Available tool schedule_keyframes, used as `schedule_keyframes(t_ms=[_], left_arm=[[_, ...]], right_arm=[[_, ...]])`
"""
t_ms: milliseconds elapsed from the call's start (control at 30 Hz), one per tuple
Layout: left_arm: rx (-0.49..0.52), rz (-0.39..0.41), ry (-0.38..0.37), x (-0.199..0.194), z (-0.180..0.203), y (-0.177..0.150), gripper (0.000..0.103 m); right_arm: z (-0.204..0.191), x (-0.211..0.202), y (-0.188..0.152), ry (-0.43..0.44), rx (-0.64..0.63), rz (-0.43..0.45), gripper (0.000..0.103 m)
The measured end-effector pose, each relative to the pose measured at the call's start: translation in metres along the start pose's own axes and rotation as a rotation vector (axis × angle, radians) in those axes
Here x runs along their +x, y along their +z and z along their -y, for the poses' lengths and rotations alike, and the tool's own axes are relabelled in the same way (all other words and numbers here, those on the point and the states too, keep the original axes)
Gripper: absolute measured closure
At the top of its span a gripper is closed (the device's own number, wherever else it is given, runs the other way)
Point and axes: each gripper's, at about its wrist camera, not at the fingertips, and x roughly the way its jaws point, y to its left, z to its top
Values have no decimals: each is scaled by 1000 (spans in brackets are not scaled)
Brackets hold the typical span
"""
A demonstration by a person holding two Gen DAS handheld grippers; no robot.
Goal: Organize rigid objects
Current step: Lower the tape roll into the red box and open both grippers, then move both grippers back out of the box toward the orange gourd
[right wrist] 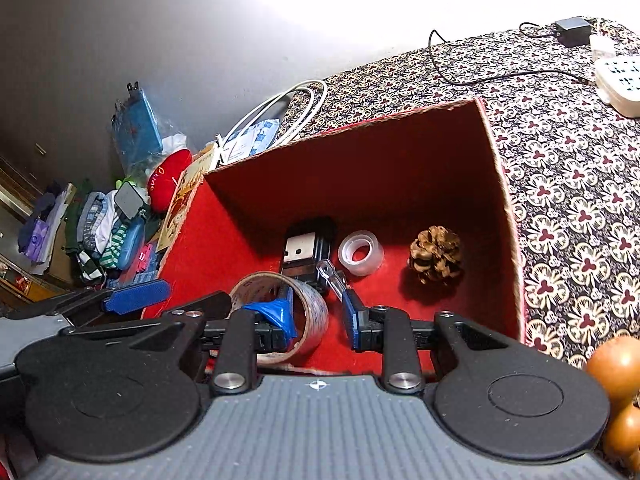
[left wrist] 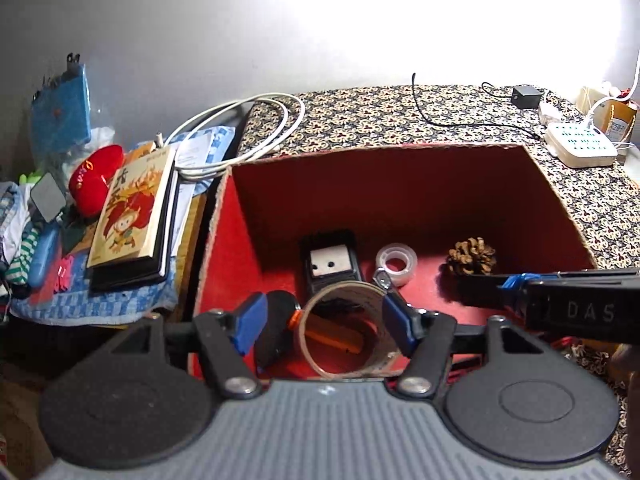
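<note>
**Item: large tape roll (left wrist: 348, 289).** In the red box (left wrist: 380, 148), at the near end of the floor. Stands on its edge, hollow axis aimed roughly up toward the left wrist camera. An orange piece (left wrist: 332, 336) shows through the ring.

**Left tongs (left wrist: 324, 316).** Spread wide, one finger either side of the roll in the left wrist view, pads clear of it. Empty. Judged: roll let go and lying below and just ahead of the fingertips. Nearer of the two tongs to the roll.

**Right tongs (right wrist: 318, 318).** Narrowly parted, nothing between the pads. Roll just left of the left finger and partly behind it in the right wrist view.

**Other contents, all beyond both sets of fingertips.**
- Black device (left wrist: 330, 260), straight ahead and touching or nearly touching the roll.
- Small clear tape roll (left wrist: 396, 262), ahead and slightly right.
- Metal clip-like piece (left wrist: 382, 280), between the two rolls.
- Pine cone (left wrist: 472, 256), further right and apart from the rest.
- Dark round object (left wrist: 276, 324), just left of the big roll; kind not clear.

**Outside the box.** Brown round objects (right wrist: 616, 364), right of the right tongs.

**Judgement.** Placement done; next item likely from outside the box, so tongs to lift clear of the walls first.
</note>
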Motion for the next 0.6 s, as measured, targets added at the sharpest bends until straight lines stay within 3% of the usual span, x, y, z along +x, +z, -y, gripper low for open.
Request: schedule_keyframes(t_ms=[600], left_arm=[[-27, 24, -3, -41, 29, -18, 36]], right_arm=[[13, -41, -21, 50, -11, 28, 93]])
